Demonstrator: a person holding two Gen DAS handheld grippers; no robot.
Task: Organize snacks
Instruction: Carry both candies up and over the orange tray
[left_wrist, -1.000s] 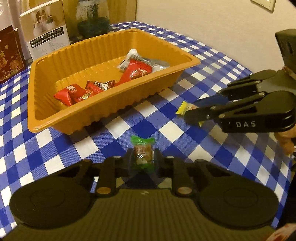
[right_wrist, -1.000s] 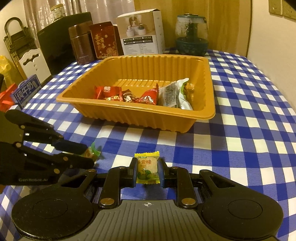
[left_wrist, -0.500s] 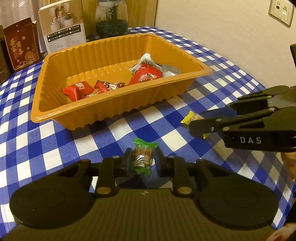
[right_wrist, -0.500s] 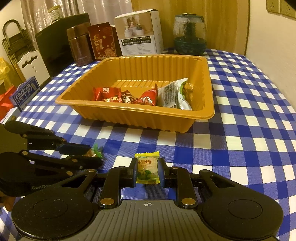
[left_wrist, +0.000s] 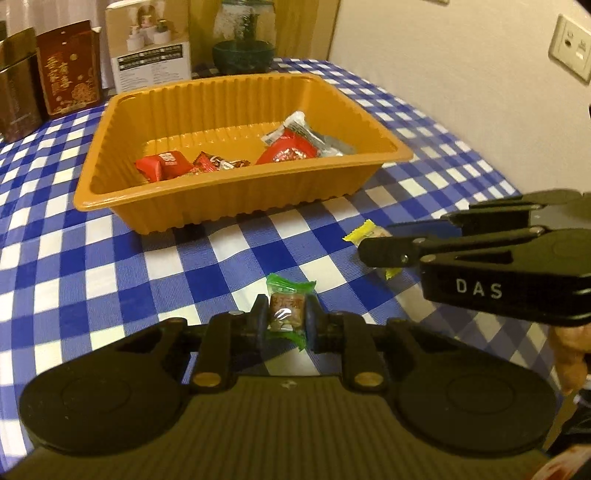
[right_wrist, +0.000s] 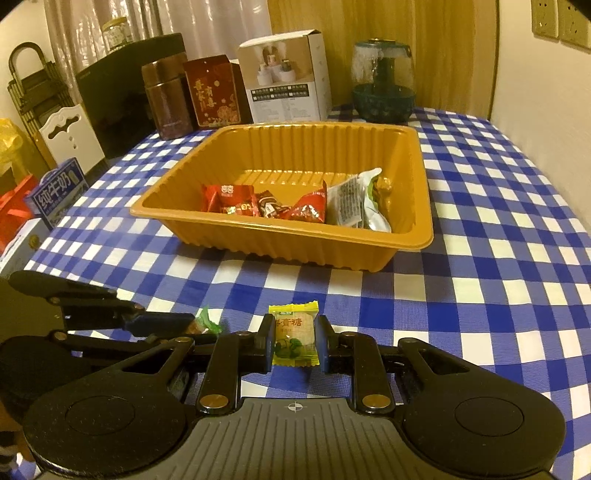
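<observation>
My left gripper is shut on a green-wrapped candy held above the checked tablecloth. My right gripper is shut on a yellow-wrapped candy, also lifted. Each gripper shows in the other's view: the right one with the yellow candy at the right, the left one with the green candy at the lower left. The orange tray stands ahead of both and holds several red snack packets and a silver packet.
Behind the tray stand a white box, a red box, a brown tin and a glass-domed ornament. A milk carton sits off the table's left edge. A wall runs along the right side.
Both grippers have risen and tilted a little with their candies held; the tray now appears farther and lower in both views. Nothing has been let go.
</observation>
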